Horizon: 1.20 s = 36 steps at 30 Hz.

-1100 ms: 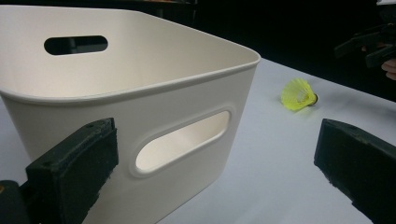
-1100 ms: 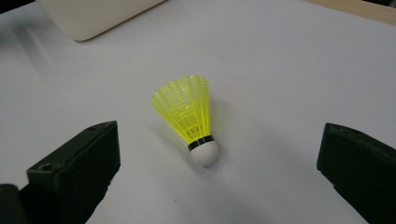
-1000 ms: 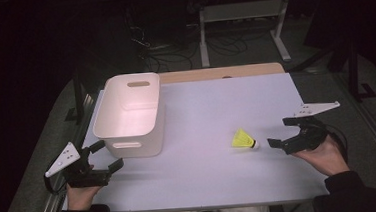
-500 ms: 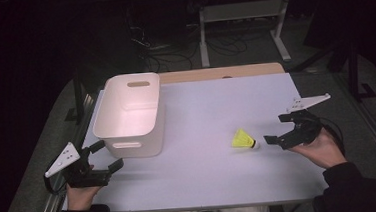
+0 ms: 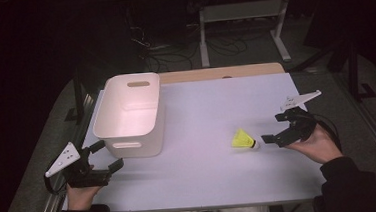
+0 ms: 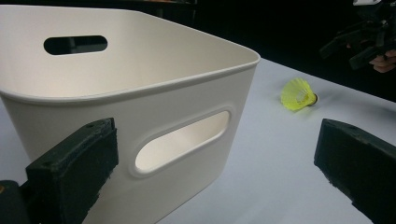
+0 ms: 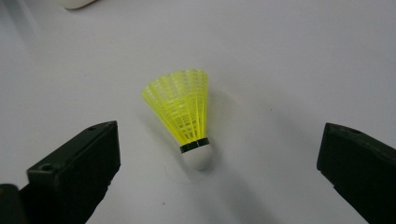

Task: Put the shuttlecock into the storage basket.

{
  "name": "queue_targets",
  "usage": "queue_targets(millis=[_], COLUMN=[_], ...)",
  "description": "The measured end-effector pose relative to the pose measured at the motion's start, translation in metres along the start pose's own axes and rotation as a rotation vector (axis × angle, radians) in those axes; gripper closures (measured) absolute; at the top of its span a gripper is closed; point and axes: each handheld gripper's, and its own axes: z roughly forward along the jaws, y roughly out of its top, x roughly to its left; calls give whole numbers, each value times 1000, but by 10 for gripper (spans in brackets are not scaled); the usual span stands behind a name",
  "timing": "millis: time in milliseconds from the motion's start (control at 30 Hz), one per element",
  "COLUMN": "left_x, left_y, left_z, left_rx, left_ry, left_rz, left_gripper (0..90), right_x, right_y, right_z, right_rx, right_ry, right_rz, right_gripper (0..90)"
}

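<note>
Right tongs have crept in toward the shuttle over the last second, from well off at 3 o'clock to just beside its cork end, and they sit a bit higher than they did. Everything else stayed put.

Biggest first: the surface is a pale sheet with dark floor all around. The bin sits at about 10 o'clock on it, white, empty, handle slots in its ends. Left tongs rest at 7 o'clock, just beside the bin's near wall, wide open with nothing in them. The right tongs are spread wide too, gripping nothing yet; their own view has the shuttle lying on its side dead centre between the jaws, white cork nearest, yellow skirt pointing away.

In the high view the shuttle is around 4 o'clock, well apart from the bin. My guess is a pick-up is coming, then a drop in the bin. That skirt looks flimsy, so a squeeze at the cork seems safer.
</note>
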Motion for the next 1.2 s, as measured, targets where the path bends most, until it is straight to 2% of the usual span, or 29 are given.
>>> queue_targets(millis=[733,1167,1200], left_x=[0,0,0], left_y=[0,0,0], left_z=[0,0,0], left_rx=[-3,0,0], left_ry=[-4,-6,-6], left_rz=[0,-1,-1], left_gripper=[0,0,0], right_x=[-4,-6,-5], right_y=[5,5,4], right_z=[21,36,40], right_rx=[70,135,155], right_ry=[19,36,31], right_rz=[-35,-59,-66], right_gripper=[0,0,0])
